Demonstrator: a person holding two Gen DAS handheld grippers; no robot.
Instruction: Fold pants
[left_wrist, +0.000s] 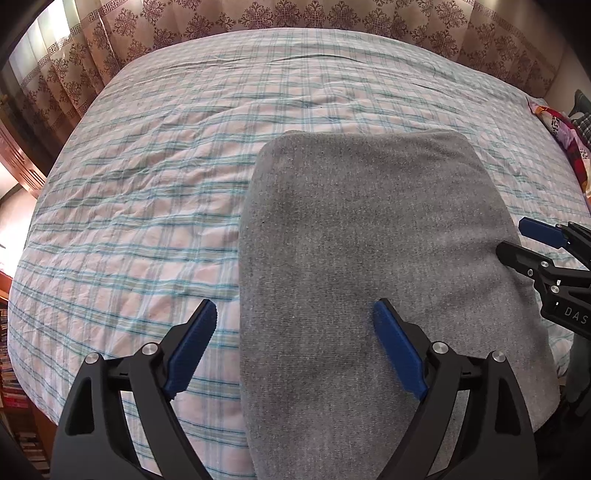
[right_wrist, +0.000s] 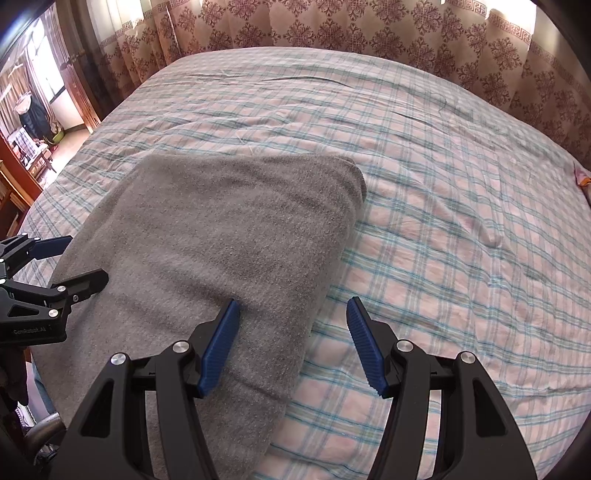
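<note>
Left wrist view: the grey pants (left_wrist: 373, 266), folded into a long thick band, lie on a bed (left_wrist: 147, 206) covered in pink-and-teal plaid, running from the near edge toward the middle. The left gripper (left_wrist: 295, 319) hangs over the band's left edge with its blue-padded fingers (left_wrist: 194, 343) spread wide and holding nothing; one finger is above the sheet, the other above the grey cloth. At the right border the right gripper (left_wrist: 517, 238) reaches in from the side, its fingers parted at the band's right edge. Patterned curtains (left_wrist: 332, 22) hang behind the bed, and a red floral cloth (left_wrist: 565, 136) lies at the far right.

Right wrist view: the pants (right_wrist: 221, 251) fill the left half of the bed (right_wrist: 461, 221), their far end rounded where the cloth doubles over. The right gripper (right_wrist: 293, 310) straddles the band's right edge, fingers (right_wrist: 364, 347) spread and empty, one above the cloth, one above the sheet. The left gripper (right_wrist: 79, 258) enters at the left border, fingers apart. Curtains (right_wrist: 369, 33) line the back; a doorway (right_wrist: 40, 107) opens far left.
</note>
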